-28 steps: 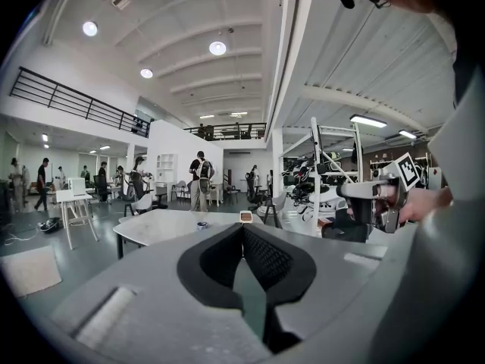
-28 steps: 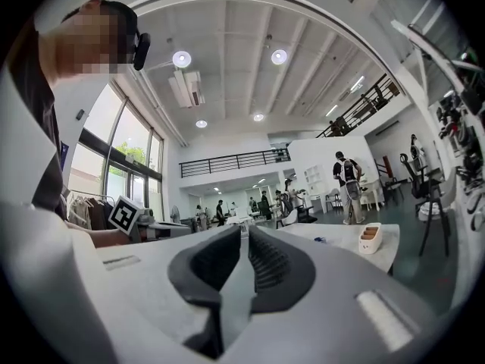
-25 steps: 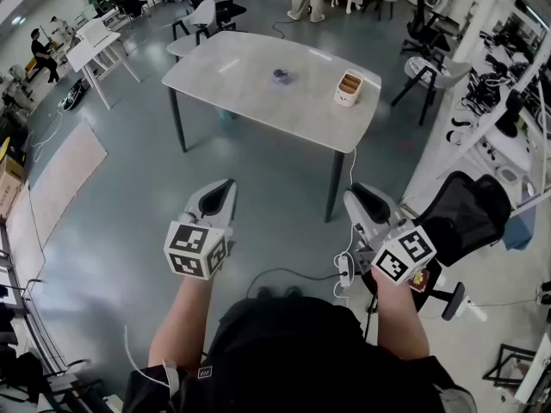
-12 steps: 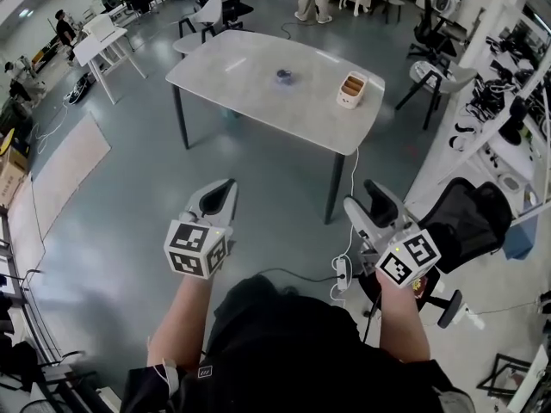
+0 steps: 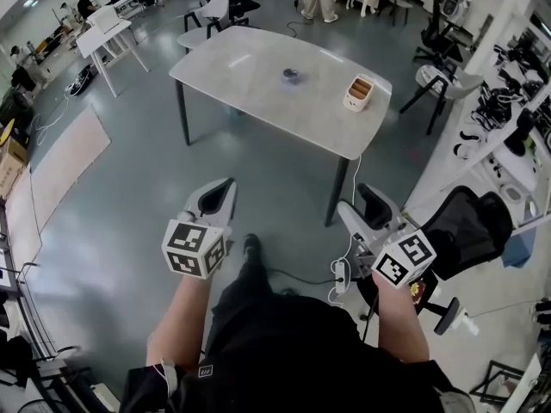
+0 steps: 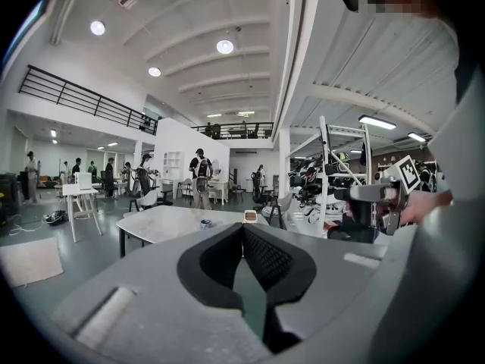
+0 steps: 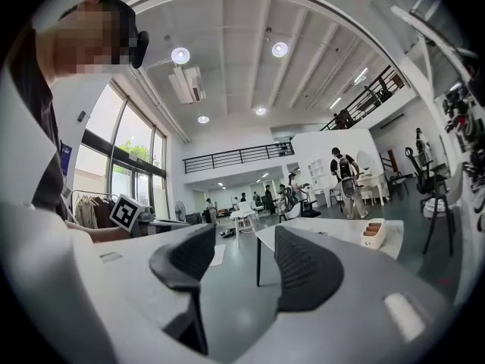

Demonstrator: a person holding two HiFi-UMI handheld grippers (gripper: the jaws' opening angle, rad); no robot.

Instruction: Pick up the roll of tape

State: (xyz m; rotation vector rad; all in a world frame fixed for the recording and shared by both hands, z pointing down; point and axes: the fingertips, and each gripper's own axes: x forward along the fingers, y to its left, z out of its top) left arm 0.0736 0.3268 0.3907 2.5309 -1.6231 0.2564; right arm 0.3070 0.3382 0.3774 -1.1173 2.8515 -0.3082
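Nearest me, the person's forearms (image 5: pixel 182 317) reach forward side by side, each holding its tool about level and aimed toward the far table. The left gripper (image 5: pixel 227 184) has its jaws pressed together on nothing; its own view shows the dark pads meeting. The right gripper (image 5: pixel 355 198) has its jaws spread wide, having just been opening, and only floor shows between them. The left gripper view catches the right gripper at its right edge, while the right gripper view alone takes in tall windows (image 7: pixel 125 173) on the left. A black office chair (image 5: pixel 469 222) stands just right of the right gripper. Well beyond, the roll of tape (image 5: pixel 292 77) lies near the middle of the grey table (image 5: pixel 250 89), with a white holder (image 5: pixel 358 93) to its right, apart from it. The head view shows the tape from above; the left gripper view gives only a speck.
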